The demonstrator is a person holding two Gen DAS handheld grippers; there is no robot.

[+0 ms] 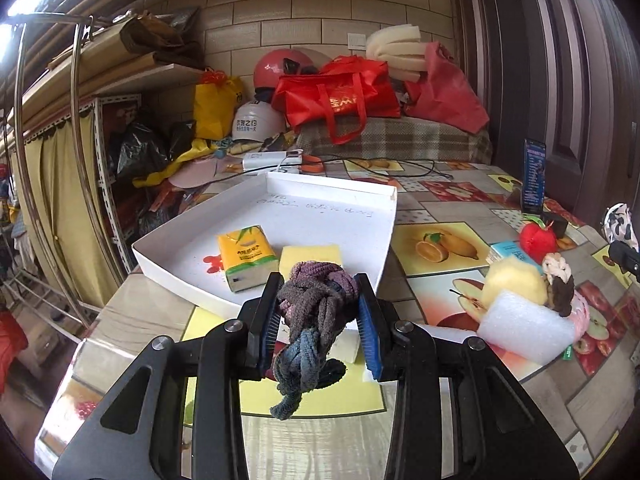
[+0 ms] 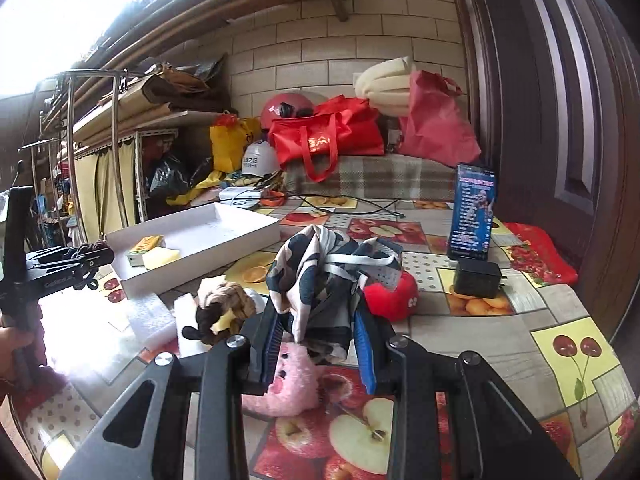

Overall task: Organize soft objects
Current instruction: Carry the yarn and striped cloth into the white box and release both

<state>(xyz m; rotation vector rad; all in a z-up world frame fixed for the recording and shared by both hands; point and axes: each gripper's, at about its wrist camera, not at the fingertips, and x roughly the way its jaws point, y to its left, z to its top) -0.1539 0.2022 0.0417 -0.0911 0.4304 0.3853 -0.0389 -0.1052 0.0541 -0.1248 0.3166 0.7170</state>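
Observation:
My left gripper [image 1: 319, 285] is shut on a purple-grey braided cloth [image 1: 312, 320], held above the near edge of the white tray [image 1: 192, 216]. The tray holds a yellow tissue pack [image 1: 245, 256] and a yellow sponge [image 1: 309, 258]. My right gripper [image 2: 318, 308] is shut on a black-and-white patterned cloth [image 2: 324, 280], held above the table. Under and around it lie a pink plush [image 2: 294, 384], a red plush apple [image 2: 394, 296], a brown braided cloth [image 2: 224, 304] and white foam [image 2: 150, 318]. The left gripper [image 2: 80, 258] shows at the left of the right wrist view.
A phone on a stand [image 2: 472, 212] and a black charger [image 2: 478, 278] stand at the right of the fruit-patterned table [image 2: 560, 352]. Red bags [image 1: 340, 96], helmets [image 1: 256, 122] and a cable [image 1: 384, 164] crowd the back. A metal rack [image 1: 48, 184] stands left.

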